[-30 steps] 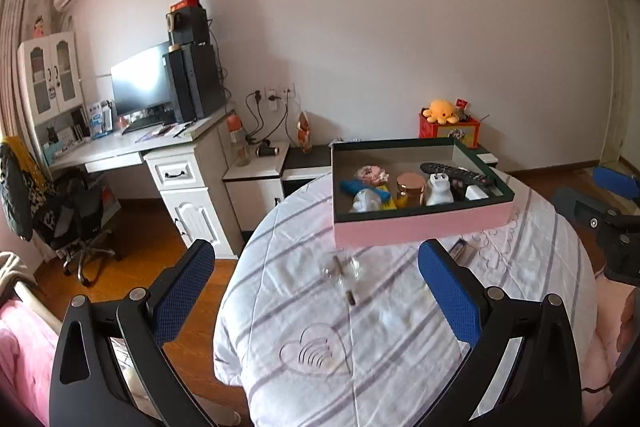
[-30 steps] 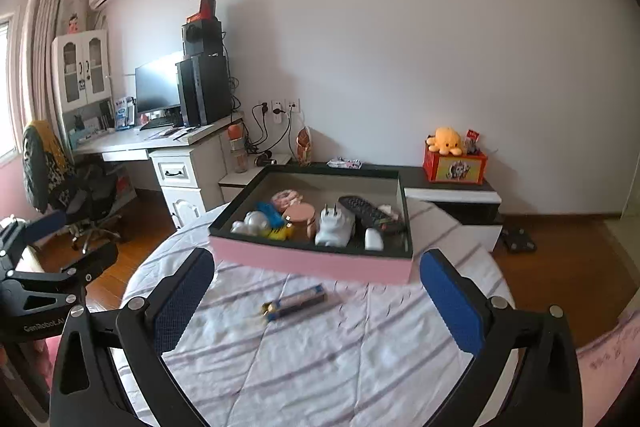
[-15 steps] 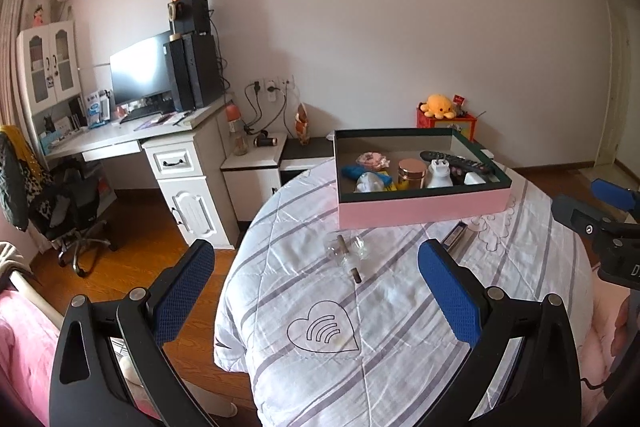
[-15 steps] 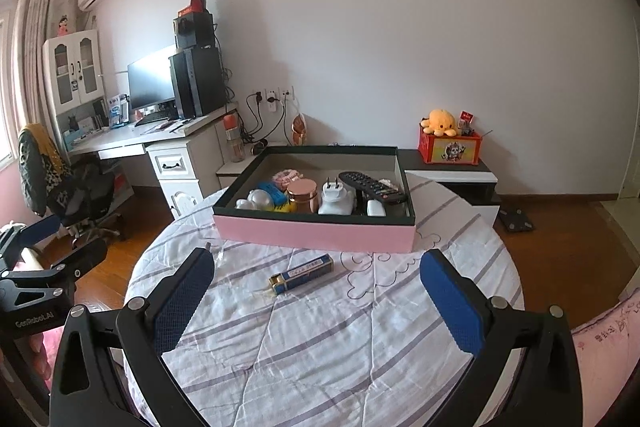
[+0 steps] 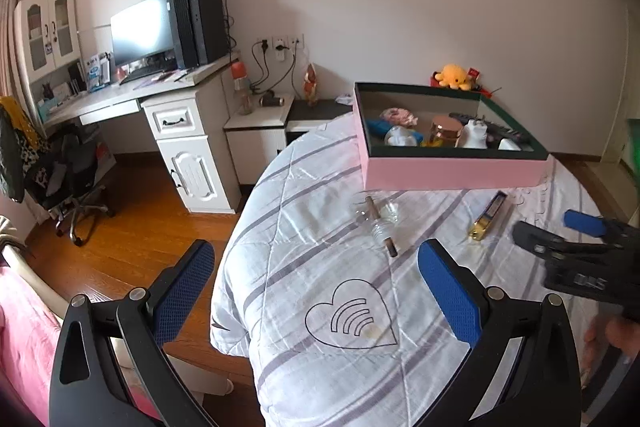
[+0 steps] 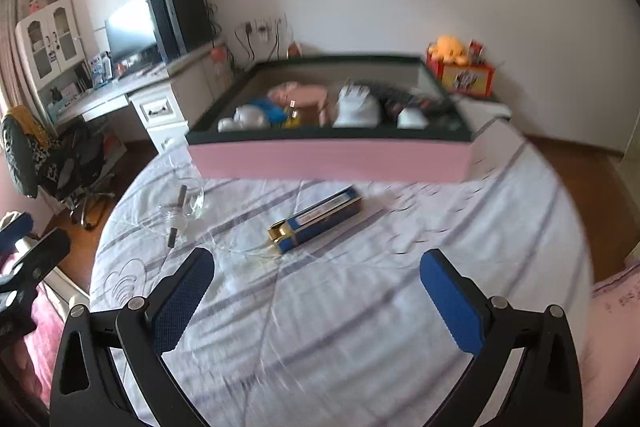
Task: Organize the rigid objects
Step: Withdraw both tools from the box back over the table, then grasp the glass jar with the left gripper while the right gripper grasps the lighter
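- Blue box [image 6: 316, 218], long and slim with a gold end, is the loose thing nearest the right gripper; it lies flat on the table [image 6: 360, 307], just in front of the pink tray [image 6: 328, 159] and apart from it.
- It looks like stiff, light card. My judgement is that it will not bend under a pinch and is best taken across its narrow width near the middle, since the long sides give flat, parallel faces.
- Its gold end points away from the tray, toward the camera, and the box sits at a slant to the tray's front wall.
- Glass stopper [image 5: 378, 223], clear with a thin brown rod through it, lies left of the blue box and also in front of the tray. It looks smooth, breakable and likely to roll, so a gentle hold on the ribbed neck seems safest.
- Pink tray, with its dark green rim, already holds a remote, a white plug, a copper-lidded jar and small toys.
- Right gripper [image 6: 316, 303] hovers over the quilted cloth on the near side of the blue box, its jaws spread wide and holding nothing.
- Left gripper [image 5: 316, 287] hovers near the table's left edge, on the near side of the stopper, jaws equally wide and empty.
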{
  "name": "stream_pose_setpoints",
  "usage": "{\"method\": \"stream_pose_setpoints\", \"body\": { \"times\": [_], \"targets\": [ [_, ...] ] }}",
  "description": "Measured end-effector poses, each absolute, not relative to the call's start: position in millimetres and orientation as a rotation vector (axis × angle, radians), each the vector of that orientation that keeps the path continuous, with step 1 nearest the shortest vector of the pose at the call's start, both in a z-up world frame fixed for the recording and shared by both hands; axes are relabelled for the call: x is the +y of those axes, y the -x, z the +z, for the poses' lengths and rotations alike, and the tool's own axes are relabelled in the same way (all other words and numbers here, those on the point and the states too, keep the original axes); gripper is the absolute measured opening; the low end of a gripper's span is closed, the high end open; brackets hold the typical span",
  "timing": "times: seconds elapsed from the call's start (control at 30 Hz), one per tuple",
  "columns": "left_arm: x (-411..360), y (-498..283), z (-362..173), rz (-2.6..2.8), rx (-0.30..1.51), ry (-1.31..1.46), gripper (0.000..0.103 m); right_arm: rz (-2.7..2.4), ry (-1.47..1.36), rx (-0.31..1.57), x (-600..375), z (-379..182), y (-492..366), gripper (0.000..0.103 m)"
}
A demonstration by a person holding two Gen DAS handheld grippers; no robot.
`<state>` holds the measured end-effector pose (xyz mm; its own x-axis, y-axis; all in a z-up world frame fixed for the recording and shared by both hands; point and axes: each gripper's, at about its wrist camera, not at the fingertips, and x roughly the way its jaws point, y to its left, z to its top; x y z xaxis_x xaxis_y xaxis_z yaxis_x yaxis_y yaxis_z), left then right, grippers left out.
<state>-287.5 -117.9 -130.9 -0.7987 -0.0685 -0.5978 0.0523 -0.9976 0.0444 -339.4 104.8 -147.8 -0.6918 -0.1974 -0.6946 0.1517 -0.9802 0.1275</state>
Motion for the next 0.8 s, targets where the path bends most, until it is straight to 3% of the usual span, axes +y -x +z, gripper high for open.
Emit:
{"method": "stream_pose_setpoints", "body": {
  "times": [0.37, 0.53, 0.6, 0.73, 0.8],
  "targets": [
    [-119.1, 308.5, -146.6, -2.902, -0.05, -1.03, 0.103, -2.704, -1.371, -0.194, 91.9, -183.4, 400.3, 0.103],
    [-116.7, 316.7, -152.1, -2.888, -0.046, -1.052, 0.103, -2.689, -1.363, -0.112, 91.9, -190.3, 400.6, 0.098],
    [-116.2, 320.3, -155.5, -2.879, -0.041, -1.076, 0.103, -2.694, -1.346, -0.061, 94.2, -189.0, 400.0, 0.08],
    [-113.5, 324.7, -161.2, -2.867, -0.035, -1.1, 0.103, -2.675, -1.322, -0.007, 108.9, -186.1, 392.0, 0.054],
    [-110.9, 327.9, -164.0, -2.861, -0.032, -1.117, 0.103, -2.651, -1.309, -0.006, 119.2, -184.7, 388.6, 0.035]
  ]
}}
